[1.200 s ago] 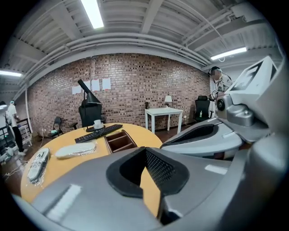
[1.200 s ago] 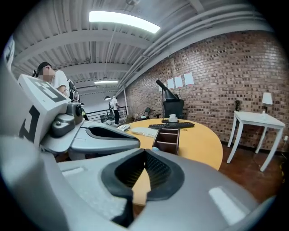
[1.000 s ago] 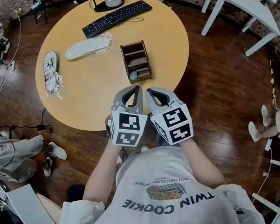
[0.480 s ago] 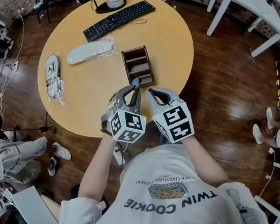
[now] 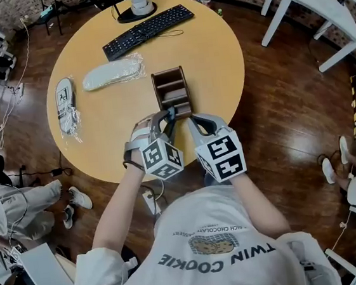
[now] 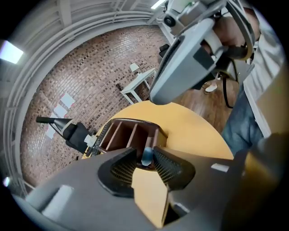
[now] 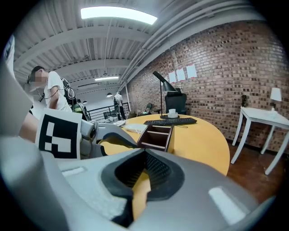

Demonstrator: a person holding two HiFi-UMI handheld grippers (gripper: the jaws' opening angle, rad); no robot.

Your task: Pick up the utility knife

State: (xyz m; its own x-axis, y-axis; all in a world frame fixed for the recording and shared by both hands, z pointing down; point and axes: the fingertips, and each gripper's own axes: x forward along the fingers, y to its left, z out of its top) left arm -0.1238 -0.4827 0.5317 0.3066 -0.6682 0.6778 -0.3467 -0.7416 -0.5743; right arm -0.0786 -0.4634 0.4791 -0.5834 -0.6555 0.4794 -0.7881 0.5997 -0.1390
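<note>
Now we note the left tool (image 5: 170, 114) lowered to the organizer (image 5: 156, 94), its jaws opening with the blue utility knife (image 6: 146, 156) between them, ready to grasp; the right tool (image 5: 192, 120) is closed and empty.

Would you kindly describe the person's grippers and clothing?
Left gripper and right gripper: grey shells, black ribbed pads, each bearing a white cube with black square markers. The left's jaws are opening, a blue tip between them. The person wears a light grey printed T-shirt, short-sleeved.
</note>
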